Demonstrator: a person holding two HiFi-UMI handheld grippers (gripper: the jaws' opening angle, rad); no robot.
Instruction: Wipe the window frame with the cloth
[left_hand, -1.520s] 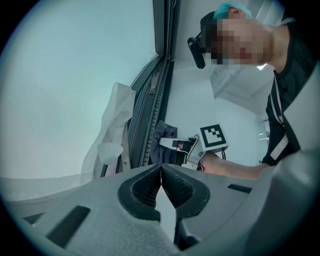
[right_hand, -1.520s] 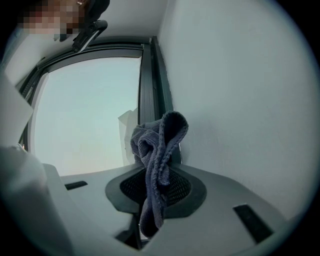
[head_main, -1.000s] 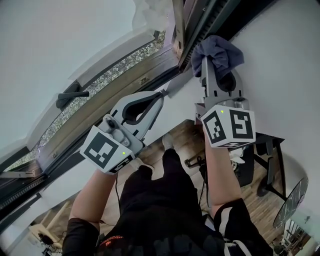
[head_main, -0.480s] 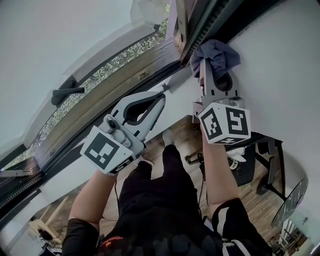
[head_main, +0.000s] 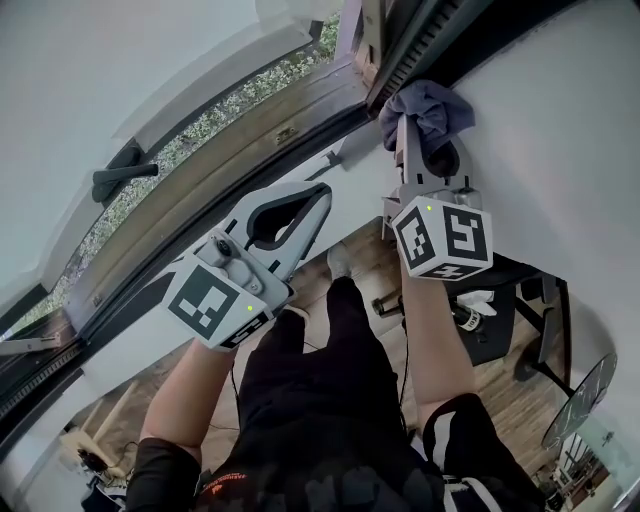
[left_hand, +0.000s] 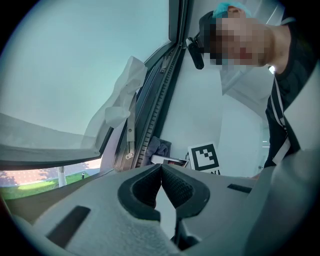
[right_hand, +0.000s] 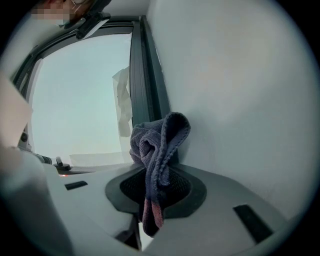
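right gripper (head_main: 410, 140): clenched on cloth (head_main: 430, 105)
cloth: bunched, pressed against frame (head_main: 405, 45), far right
left gripper (head_main: 320, 192): jaws together, empty, left of cloth, apart

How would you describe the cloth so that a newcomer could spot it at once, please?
Find the dark window frame where it meets the white wall. At that corner is the cloth, a crumpled blue-grey rag pinched in the right gripper. Nothing else by that frame is dark knitted fabric.
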